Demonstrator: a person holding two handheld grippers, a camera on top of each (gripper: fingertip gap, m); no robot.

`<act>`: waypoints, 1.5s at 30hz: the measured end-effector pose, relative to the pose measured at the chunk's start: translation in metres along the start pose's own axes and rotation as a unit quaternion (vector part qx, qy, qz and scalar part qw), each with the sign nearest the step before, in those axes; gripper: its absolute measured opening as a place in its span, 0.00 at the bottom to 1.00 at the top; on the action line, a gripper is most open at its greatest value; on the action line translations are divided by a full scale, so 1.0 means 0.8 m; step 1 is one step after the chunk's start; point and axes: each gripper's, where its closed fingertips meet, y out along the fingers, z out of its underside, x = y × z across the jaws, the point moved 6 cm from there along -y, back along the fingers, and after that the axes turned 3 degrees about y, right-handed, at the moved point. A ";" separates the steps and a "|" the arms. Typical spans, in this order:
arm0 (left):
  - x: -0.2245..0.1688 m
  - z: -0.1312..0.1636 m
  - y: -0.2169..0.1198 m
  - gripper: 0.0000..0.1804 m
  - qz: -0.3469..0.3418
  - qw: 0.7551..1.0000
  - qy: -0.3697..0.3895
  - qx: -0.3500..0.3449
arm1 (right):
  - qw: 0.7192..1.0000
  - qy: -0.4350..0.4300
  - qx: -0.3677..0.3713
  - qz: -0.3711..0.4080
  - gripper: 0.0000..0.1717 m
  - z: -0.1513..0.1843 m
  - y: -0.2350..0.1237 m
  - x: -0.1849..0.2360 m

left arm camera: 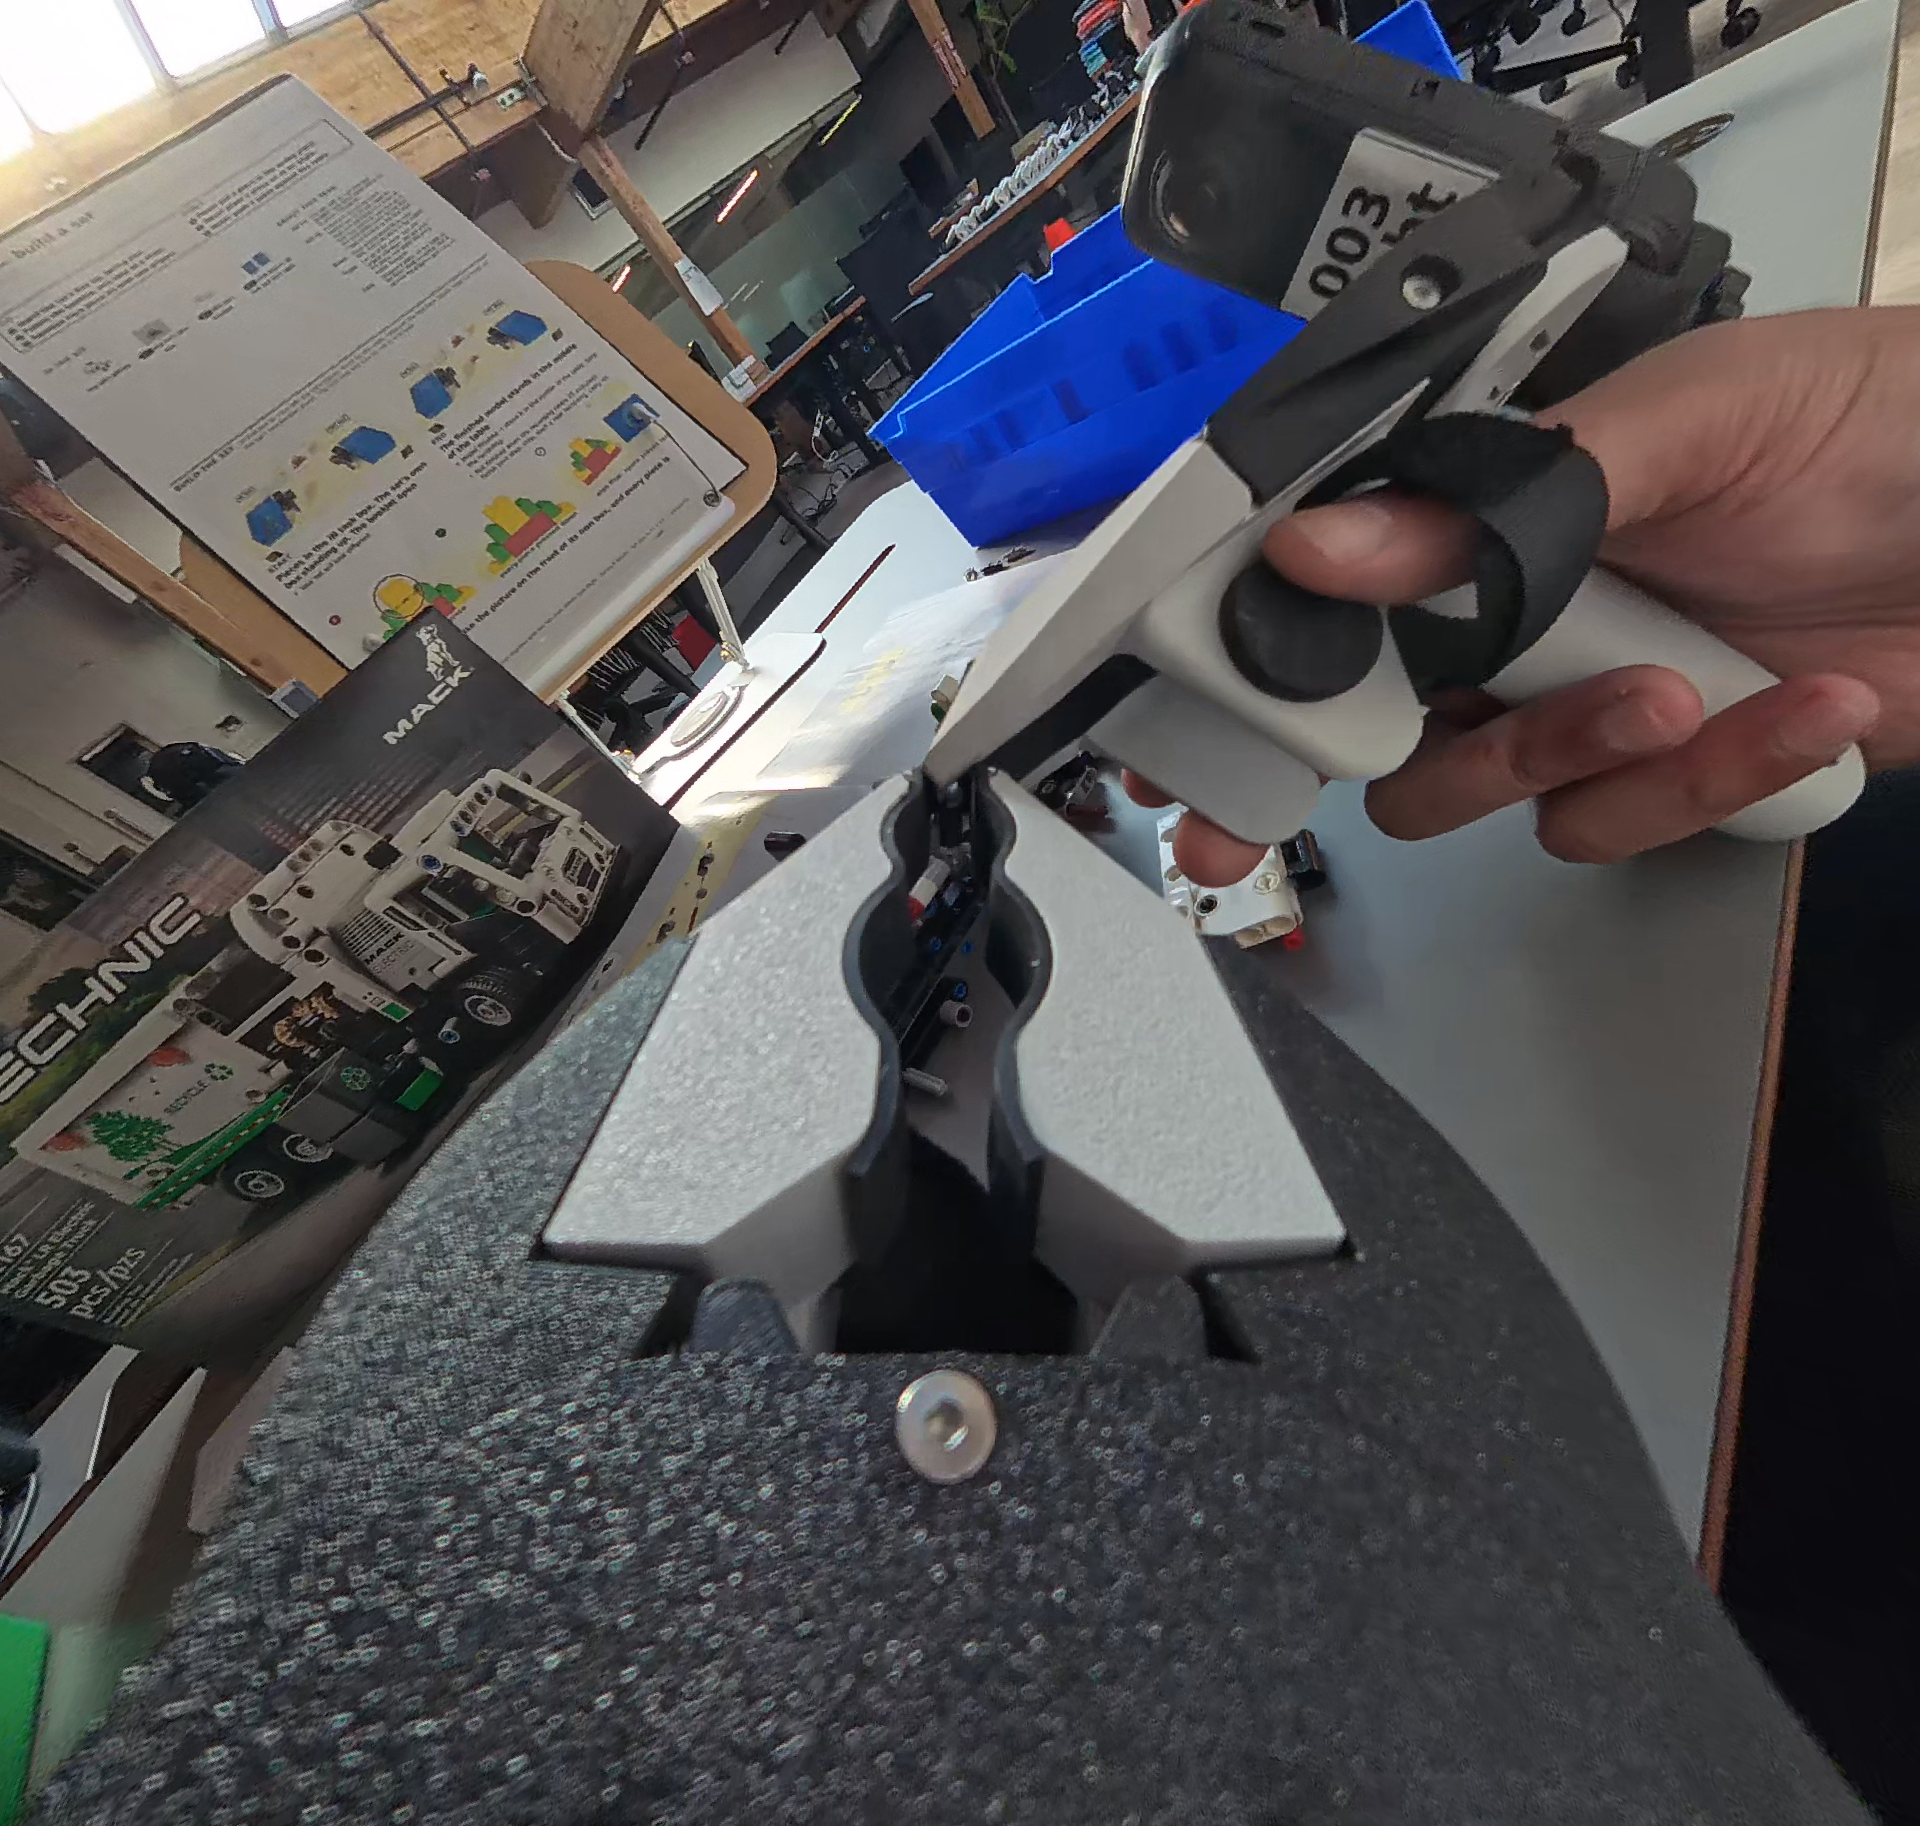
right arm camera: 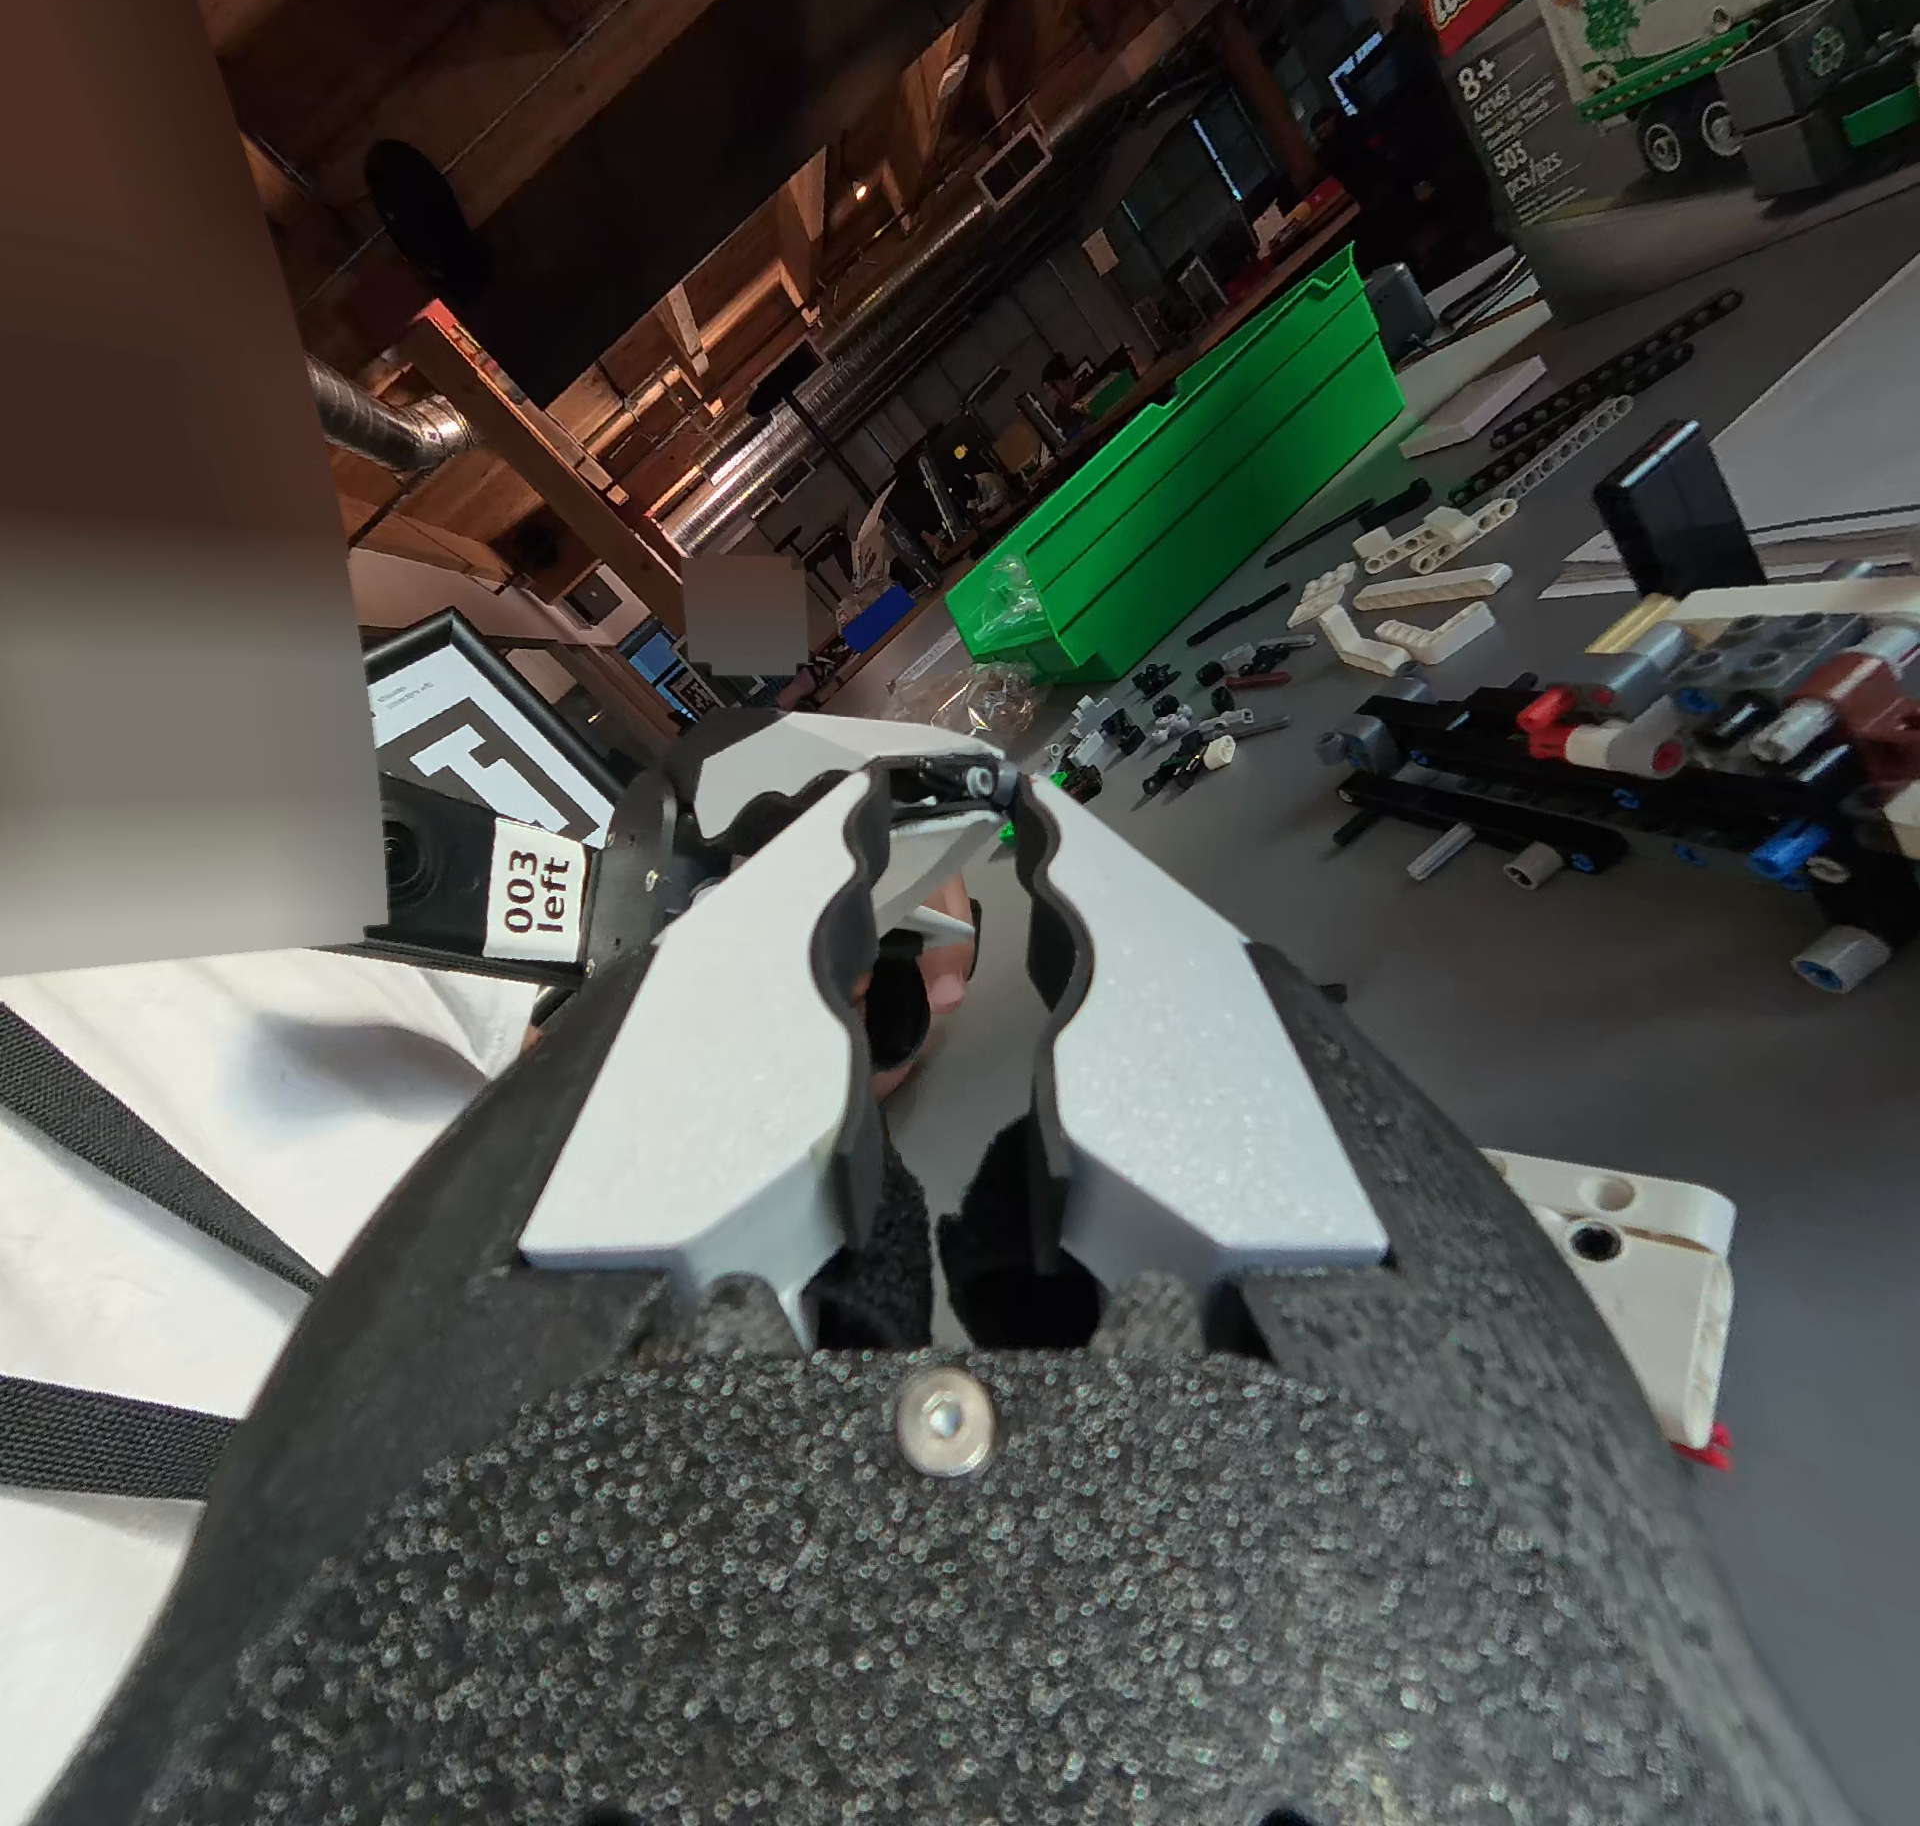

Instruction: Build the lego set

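My left gripper (left arm camera: 951,789) is shut on a small black piece with a grey round pin end (right arm camera: 982,777). In the left wrist view this piece shows only as a dark sliver between the fingertips. In the right wrist view the left gripper (right arm camera: 966,774) reaches in from the left, with the piece at its tip. My right gripper (right arm camera: 956,784) is open, and its two pads stand on either side of the left gripper's tip and the piece. The right-hand pad (right arm camera: 1039,820) is close beside the grey end. In the left wrist view the right gripper (left arm camera: 945,770), held by a hand (left arm camera: 1714,581), comes down from the right onto my fingertips.
A part-built black truck chassis (right arm camera: 1662,768) lies on the grey table, with loose white beams (right arm camera: 1392,613) and small parts (right arm camera: 1195,727) nearby. A green bin (right arm camera: 1195,519), a blue bin (left arm camera: 1060,405), the toy box (left arm camera: 312,945), an instruction board (left arm camera: 364,374) and a white panel piece (left arm camera: 1247,903) stand around. Both grippers' tips are close together, under 4 cm apart.
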 end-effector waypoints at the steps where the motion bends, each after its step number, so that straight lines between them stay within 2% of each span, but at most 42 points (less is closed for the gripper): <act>1: -0.001 0.001 0.001 0.02 0.000 1.000 0.001 0.005 | 1.000 -0.004 0.001 0.008 0.13 0.000 -0.001 -0.001; 8: -0.001 0.009 0.006 0.02 0.005 0.999 0.001 0.033 | 0.994 -0.065 -0.006 0.082 0.08 0.000 -0.002 -0.006; 17: -0.005 0.010 0.007 0.02 0.011 0.999 0.006 0.044 | 0.989 -0.101 0.010 0.106 0.07 0.002 -0.004 -0.004; 25: -0.007 0.012 0.010 0.02 0.003 0.998 0.007 0.067 | 0.990 -0.080 0.013 0.117 0.07 0.004 -0.004 -0.008; 30: -0.007 0.010 0.012 0.03 -0.014 0.997 0.007 0.074 | 0.984 -0.112 0.001 0.141 0.06 0.003 -0.004 -0.005; 35: -0.006 0.008 0.014 0.03 -0.012 0.998 -0.006 0.066 | 0.980 -0.130 -0.003 0.151 0.05 0.002 -0.005 -0.003; 40: -0.005 0.013 0.021 0.03 0.007 0.997 -0.022 0.068 | 0.982 -0.101 -0.008 0.157 0.05 0.000 -0.006 -0.011; 42: -0.001 0.009 0.019 0.02 0.016 0.998 -0.035 0.045 | 0.988 -0.090 -0.012 0.129 0.06 -0.005 -0.008 -0.008; 44: 0.004 0.003 0.013 0.02 0.017 0.999 -0.042 0.005 | 0.994 -0.053 -0.017 0.091 0.15 -0.016 -0.015 -0.007; 45: 0.004 -0.001 0.010 0.02 0.033 0.998 -0.058 -0.023 | 0.998 -0.032 -0.008 0.055 0.14 -0.021 -0.018 -0.004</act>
